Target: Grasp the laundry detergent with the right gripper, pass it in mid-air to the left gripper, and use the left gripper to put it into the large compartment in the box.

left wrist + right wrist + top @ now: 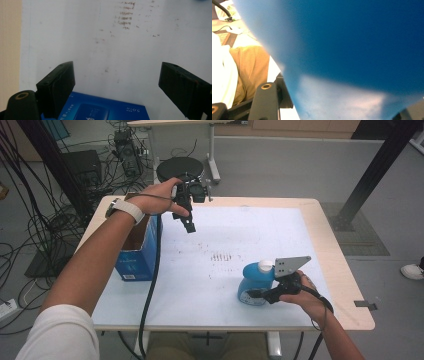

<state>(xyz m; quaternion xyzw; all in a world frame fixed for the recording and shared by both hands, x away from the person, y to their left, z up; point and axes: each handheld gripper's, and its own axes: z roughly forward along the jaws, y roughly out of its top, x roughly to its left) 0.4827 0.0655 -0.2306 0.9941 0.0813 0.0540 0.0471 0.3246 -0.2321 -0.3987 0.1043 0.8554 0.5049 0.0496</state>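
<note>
A blue bottle (254, 284) with a white cap (266, 265) stands on the white mat near the table's front right. My right gripper (261, 294) reaches it from the right, low on its body. In the right gripper view the bottle (352, 50) sits close up between the jaws and against them, so the gripper is shut on it. My left gripper (189, 225) hangs above the mat's back left, pointing down. Its jaws stand wide open with nothing between them (117, 68). A blue cardboard box (136, 256) sits open just left of it, and its edge (107, 110) lies under the left jaw.
Brown smudges (222, 256) mark the middle of the white mat (250, 227); they also show on the mat as smudges (125, 15). A bare wooden table border (335, 255) runs along the right. Behind the table stand a black round stool (180, 168) and tangled cables (45, 215).
</note>
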